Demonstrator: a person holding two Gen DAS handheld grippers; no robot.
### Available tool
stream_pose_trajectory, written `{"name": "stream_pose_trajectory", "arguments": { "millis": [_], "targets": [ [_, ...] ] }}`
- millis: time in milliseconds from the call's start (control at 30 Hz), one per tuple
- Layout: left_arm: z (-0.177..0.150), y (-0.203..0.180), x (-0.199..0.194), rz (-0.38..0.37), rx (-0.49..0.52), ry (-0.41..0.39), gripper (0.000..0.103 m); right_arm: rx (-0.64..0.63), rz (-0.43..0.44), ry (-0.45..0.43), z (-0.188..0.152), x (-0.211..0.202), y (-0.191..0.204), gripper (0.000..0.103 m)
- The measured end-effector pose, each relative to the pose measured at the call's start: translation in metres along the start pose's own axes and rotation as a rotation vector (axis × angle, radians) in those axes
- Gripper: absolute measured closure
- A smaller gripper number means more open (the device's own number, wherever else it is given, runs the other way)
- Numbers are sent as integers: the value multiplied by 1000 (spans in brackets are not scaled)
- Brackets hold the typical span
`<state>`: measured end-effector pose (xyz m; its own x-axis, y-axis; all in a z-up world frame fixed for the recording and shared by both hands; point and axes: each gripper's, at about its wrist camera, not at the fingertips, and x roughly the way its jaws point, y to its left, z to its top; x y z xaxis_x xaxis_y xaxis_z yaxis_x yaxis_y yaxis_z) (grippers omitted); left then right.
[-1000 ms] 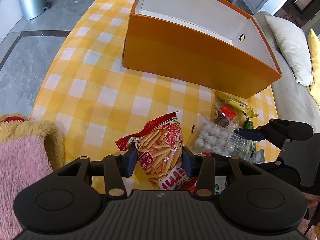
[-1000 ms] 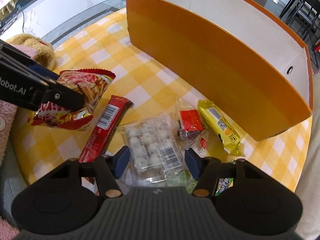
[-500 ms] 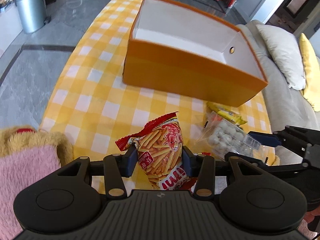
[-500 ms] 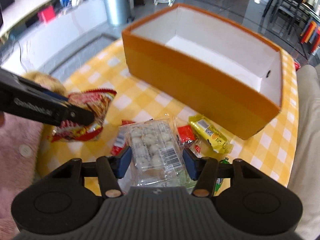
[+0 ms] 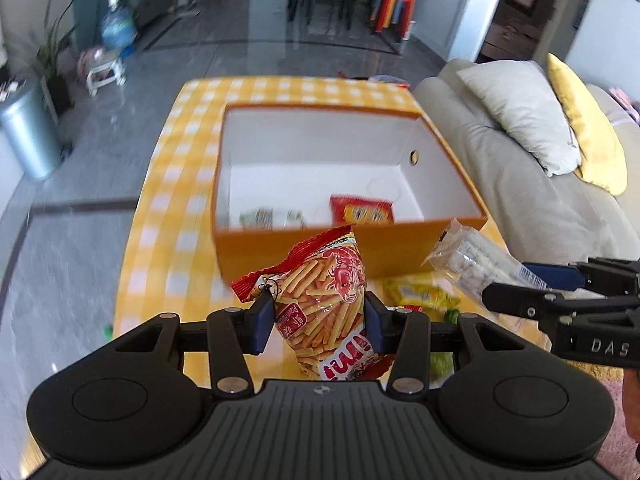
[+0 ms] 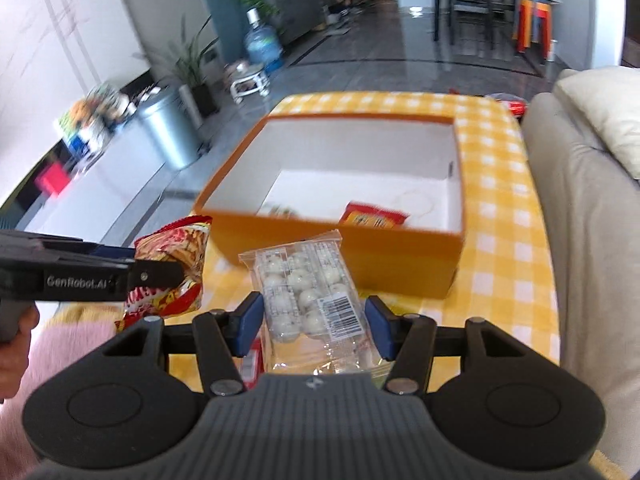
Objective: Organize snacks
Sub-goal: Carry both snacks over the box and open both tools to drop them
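The box (image 5: 348, 248) is set on the desk (image 5: 168, 216), with a sofa (image 5: 532, 200) to its right and a bin (image 5: 28, 136) on the floor to the left. Two packets (image 5: 362, 210) are lain inside the box near its front wall. The stick-snack bag (image 5: 328, 300) is held before the box, left of the tray of balls (image 6: 310, 292). More packets (image 5: 420, 292) are left on the desk below.

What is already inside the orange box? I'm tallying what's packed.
Inside the orange box, a red snack packet lies by the near wall, with a blurred pale, greenish packet to its left. The near wall hides the floor strip right behind it.
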<state>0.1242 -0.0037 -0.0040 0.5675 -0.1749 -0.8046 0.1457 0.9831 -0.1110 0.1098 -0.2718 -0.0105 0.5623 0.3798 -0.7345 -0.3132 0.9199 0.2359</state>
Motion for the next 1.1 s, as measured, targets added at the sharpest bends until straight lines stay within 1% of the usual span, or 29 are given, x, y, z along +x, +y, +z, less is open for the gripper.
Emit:
{"name": "stream_pose_trajectory", "arguments": {
  "millis": [100,200,333,467,600,767,833,967,1100],
  "targets": [
    [22,-9,6,11,63,-17,51,21,-30,-31,15,-2,-3,49],
    [43,-14,15,11,97,-21,51,21,-67,-51,31,3,-6,49],
    [66,-21,28,35,149,-20,51,10,-105,-50,51,16,-7,49],
    [83,-26,47,57,188,-1,51,-25,-145,-33,71,36,-6,49],
    [93,-28,68,78,229,30,51,-51,-187,-2,87,60,-12,50],
    [99,-35,99,111,311,67,51,-106,-220,42,99,89,-14,50],
    [100,-35,115,123,328,94,51,-134,-235,64,102,102,-13,50],
    [100,-33,139,160,373,126,51,-194,-273,119,104,129,-14,50],
    [98,-29,161,166,390,170,51,-231,-293,173,101,153,-18,50]
  ]
}}
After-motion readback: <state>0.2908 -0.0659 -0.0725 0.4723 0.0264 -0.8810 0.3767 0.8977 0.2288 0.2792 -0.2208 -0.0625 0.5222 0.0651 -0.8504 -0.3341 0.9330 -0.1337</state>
